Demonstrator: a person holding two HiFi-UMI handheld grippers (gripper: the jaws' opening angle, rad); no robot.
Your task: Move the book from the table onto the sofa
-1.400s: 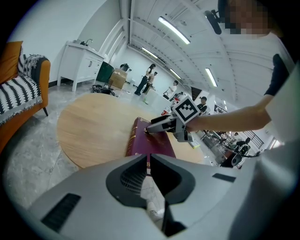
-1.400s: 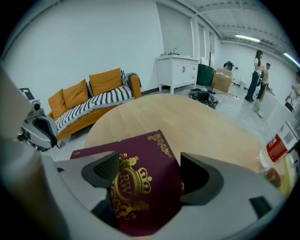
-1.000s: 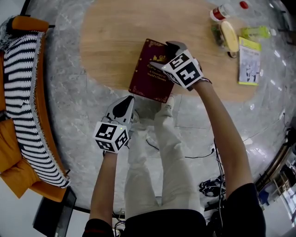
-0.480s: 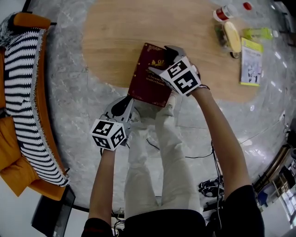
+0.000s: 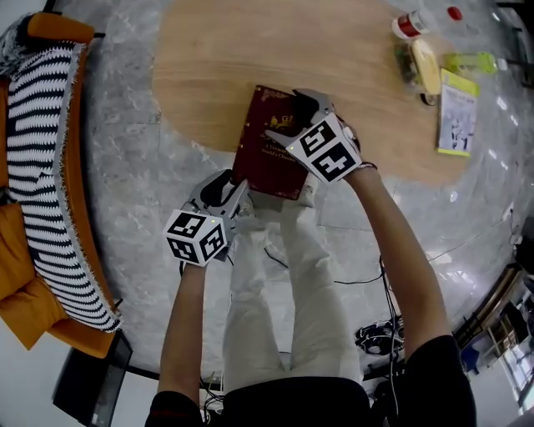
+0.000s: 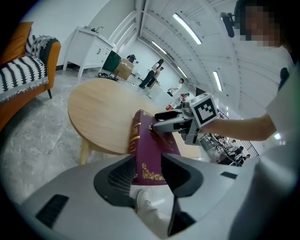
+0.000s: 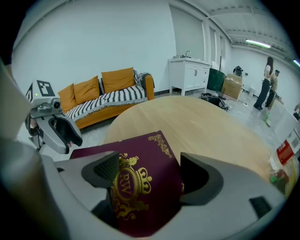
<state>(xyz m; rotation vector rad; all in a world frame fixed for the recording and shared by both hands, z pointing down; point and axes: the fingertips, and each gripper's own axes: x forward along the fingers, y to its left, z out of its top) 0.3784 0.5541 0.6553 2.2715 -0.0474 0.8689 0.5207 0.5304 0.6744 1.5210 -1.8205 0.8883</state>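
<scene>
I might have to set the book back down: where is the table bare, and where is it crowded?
The table is bare over its left and middle, beyond the book. Its right end is crowded with bottles and a yellow booklet. The striped blanket on the sofa is also free.

The book (image 5: 269, 158) has slid towards the person and now hangs further over the near edge of the table (image 5: 217, 67) than a second ago. The right gripper (image 5: 292, 117), clamped on the book, has come back with it. The left gripper (image 5: 232, 188) has moved up from beside the person's leg to the book's near corner. Its jaws were together before and have just been opening, and in the left gripper view the book's near end now shows in the gap between them.
</scene>
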